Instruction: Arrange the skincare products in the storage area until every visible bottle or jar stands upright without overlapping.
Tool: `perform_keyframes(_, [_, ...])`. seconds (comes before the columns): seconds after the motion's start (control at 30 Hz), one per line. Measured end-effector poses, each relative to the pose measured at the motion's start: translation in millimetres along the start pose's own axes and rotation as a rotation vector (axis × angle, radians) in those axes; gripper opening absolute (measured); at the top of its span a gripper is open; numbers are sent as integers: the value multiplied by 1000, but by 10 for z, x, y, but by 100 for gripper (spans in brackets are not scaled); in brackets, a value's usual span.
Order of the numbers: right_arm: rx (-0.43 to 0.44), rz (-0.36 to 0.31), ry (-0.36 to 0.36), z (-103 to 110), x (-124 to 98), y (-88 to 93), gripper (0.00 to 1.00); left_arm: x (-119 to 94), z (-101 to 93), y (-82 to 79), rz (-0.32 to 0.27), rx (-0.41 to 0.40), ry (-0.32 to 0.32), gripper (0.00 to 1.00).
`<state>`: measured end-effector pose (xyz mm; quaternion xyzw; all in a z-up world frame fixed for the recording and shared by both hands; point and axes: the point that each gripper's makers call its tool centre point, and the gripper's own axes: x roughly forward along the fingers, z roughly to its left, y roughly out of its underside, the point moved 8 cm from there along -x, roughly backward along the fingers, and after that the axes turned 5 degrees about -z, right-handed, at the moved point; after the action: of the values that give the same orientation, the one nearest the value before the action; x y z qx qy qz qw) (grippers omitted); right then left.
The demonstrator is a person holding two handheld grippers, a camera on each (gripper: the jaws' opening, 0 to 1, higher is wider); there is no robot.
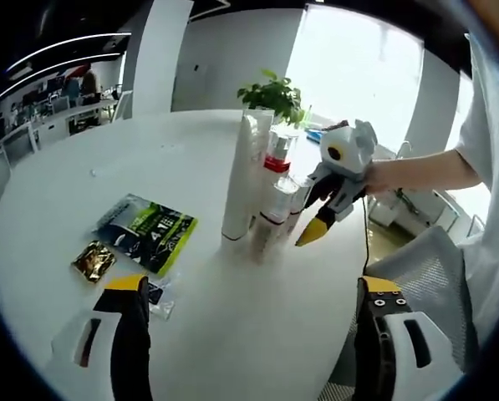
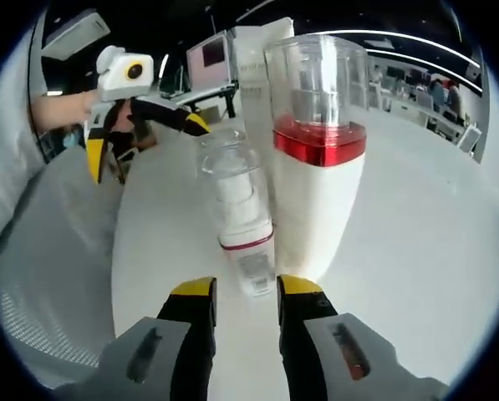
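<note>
Several skincare products stand upright in a tight cluster on the round white table (image 1: 82,167). The group holds a tall white tube (image 1: 237,180), a white bottle with a red band and clear cap (image 1: 276,159) (image 2: 316,167), and a small clear-capped bottle (image 1: 270,219) (image 2: 236,209). My right gripper (image 2: 246,288) (image 1: 313,227) is low at the small bottle's base, jaws narrowly apart on either side of it, with a sliver of gap showing. My left gripper (image 1: 253,285) (image 2: 145,140) hangs back from the cluster, jaws wide apart and holding nothing.
A green sachet (image 1: 146,230), a gold packet (image 1: 93,261) and a small clear packet (image 1: 160,301) lie on the table left of the cluster. A potted plant (image 1: 274,94) stands behind it. A grey mesh chair (image 1: 433,267) sits at the table's edge.
</note>
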<state>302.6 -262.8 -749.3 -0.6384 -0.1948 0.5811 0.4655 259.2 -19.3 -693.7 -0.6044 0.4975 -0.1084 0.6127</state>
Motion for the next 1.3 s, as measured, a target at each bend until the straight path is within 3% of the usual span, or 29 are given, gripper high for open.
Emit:
perform_keyframes(0.1, [8, 15, 17, 41, -60, 13, 31, -56, 22, 25, 7, -8, -1, 91])
perform_keyframes(0.23, [28, 20, 36, 109, -112, 22, 35, -139, 9, 28, -11, -35, -16, 94])
perform_keyframes(0.53, [45, 19, 78, 487, -194, -165, 49, -489, -85, 42, -50, -68, -48, 97])
perform_keyframes(0.83, [94, -39, 163, 820, -333, -369, 62, -841, -144, 202, -45, -79, -76, 96])
perform_keyframes(1.07, [215, -164, 195, 1079, -448, -464, 67, -1085, -226, 291, -67, -111, -105, 97])
perform_keyframes(1.3, [253, -192, 214, 1288, -521, -499, 74, -1262, -287, 380, -62, -112, -126, 97])
